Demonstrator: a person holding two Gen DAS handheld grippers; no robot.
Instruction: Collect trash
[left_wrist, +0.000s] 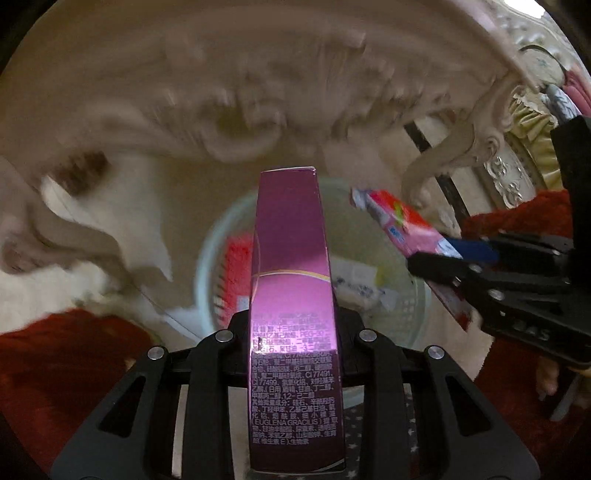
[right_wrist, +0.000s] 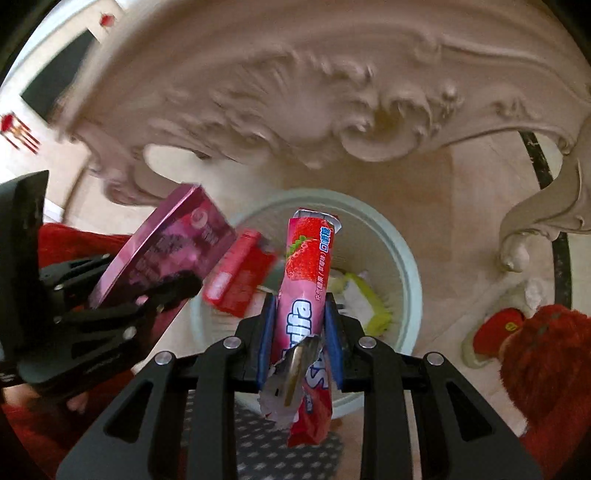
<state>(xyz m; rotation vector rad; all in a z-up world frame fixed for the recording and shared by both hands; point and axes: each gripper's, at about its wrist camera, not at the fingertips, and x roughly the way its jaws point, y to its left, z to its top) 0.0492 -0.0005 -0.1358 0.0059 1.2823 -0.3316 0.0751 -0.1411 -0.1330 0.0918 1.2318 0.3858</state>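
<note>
My left gripper (left_wrist: 291, 332) is shut on a tall purple carton (left_wrist: 291, 266) and holds it above a pale round trash basket (left_wrist: 417, 317) on the floor. It shows in the right wrist view too (right_wrist: 173, 295), with the carton (right_wrist: 173, 240). My right gripper (right_wrist: 299, 332) is shut on a pink strawberry candy wrapper (right_wrist: 306, 266), over the basket (right_wrist: 406, 258). In the left wrist view the right gripper (left_wrist: 443, 258) holds the wrapper (left_wrist: 402, 221) at the right. A red packet (right_wrist: 240, 277) and yellow and white scraps (right_wrist: 369, 302) are in the basket.
An ornate carved cream table apron (right_wrist: 332, 110) and curved leg (right_wrist: 535, 221) stand just behind the basket. Red furry fabric (right_wrist: 546, 350) lies at the right and left (left_wrist: 55, 369). Tiled floor shows behind.
</note>
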